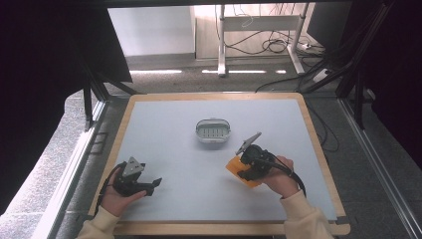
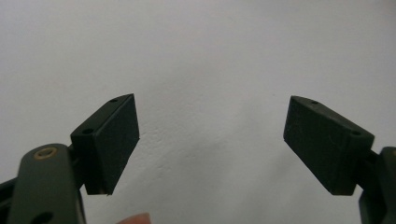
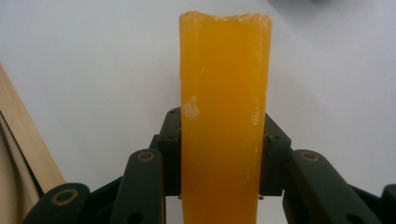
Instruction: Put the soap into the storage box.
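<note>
Two grippers work over one pale grey desk (image 1: 174, 149) with a wooden rim, each held in a person's hand that comes in from the near edge. The left gripper (image 1: 155, 183) rests low near the desk's near left corner, its grey three-cornered plate on top and its jaws pointing toward the right gripper; in the left gripper view its gripper (image 2: 210, 144) has its two black pads standing wide apart with nothing but bare desk surface between them, and a fingertip (image 2: 135, 218) shows at the bottom edge just below the left pad. Ahead of both grippers, roughly midway between them and farther from the person, sits a small clear oval container (image 1: 213, 130) with a ridged floor, well apart from either gripper. The right gripper (image 1: 243, 172) is tilted down toward the desk, and its jaws are closed on an orange block (image 1: 238, 169), which sticks out beyond the jaws on the side facing the left gripper and lies near or on the desk surface; I cannot tell whether it touches. In the right gripper view the same orange block (image 3: 224, 121) stands up tall between the two pads of that gripper (image 3: 219, 154), pressed on both flanks, its far end slightly uneven and pale, with the desk's wooden edge (image 3: 23, 135) off to the left of the jaws
</note>
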Demonstrator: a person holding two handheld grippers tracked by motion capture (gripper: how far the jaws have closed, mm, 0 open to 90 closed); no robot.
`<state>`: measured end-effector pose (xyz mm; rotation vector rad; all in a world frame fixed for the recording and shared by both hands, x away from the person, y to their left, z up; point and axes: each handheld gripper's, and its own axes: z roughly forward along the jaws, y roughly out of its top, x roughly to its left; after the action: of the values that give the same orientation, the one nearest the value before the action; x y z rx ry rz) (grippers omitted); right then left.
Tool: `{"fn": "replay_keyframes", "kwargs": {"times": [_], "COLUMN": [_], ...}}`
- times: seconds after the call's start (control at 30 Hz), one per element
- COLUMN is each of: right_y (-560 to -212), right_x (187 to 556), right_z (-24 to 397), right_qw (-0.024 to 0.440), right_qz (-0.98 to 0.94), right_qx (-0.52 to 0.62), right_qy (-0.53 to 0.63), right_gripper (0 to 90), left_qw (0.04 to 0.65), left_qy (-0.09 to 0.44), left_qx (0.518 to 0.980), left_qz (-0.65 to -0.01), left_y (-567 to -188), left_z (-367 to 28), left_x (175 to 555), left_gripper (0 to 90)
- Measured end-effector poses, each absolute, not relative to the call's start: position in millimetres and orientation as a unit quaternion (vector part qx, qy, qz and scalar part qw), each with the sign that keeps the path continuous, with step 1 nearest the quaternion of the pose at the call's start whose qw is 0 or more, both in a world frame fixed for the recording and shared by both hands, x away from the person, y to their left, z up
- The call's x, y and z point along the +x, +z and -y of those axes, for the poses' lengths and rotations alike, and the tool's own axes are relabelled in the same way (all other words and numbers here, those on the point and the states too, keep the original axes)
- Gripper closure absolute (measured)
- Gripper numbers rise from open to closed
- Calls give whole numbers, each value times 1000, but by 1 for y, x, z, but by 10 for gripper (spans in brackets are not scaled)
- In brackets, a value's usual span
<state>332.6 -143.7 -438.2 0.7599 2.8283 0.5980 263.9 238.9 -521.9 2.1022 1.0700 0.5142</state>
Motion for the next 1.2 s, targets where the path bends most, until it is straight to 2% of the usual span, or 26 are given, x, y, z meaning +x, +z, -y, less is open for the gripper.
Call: {"fn": "replay_keyframes", "kwargs": {"times": [0.5,1.2], "right_y": [-416,-416], "right_x": [350,367], "right_z": [151,152], "right_qw": [73,74], "right_qz": [-942,-947], "right_qx": [242,231], "right_qy": [219,211], "right_gripper": [618,618], "left_qw": [354,352], "left_qy": [198,196], "left_qx": [814,815], "left_qz": [-416,-416], "left_y": [-523,-524], "left_z": [-237,-237], "left_x": [264,264], "left_gripper": [181,180]}}
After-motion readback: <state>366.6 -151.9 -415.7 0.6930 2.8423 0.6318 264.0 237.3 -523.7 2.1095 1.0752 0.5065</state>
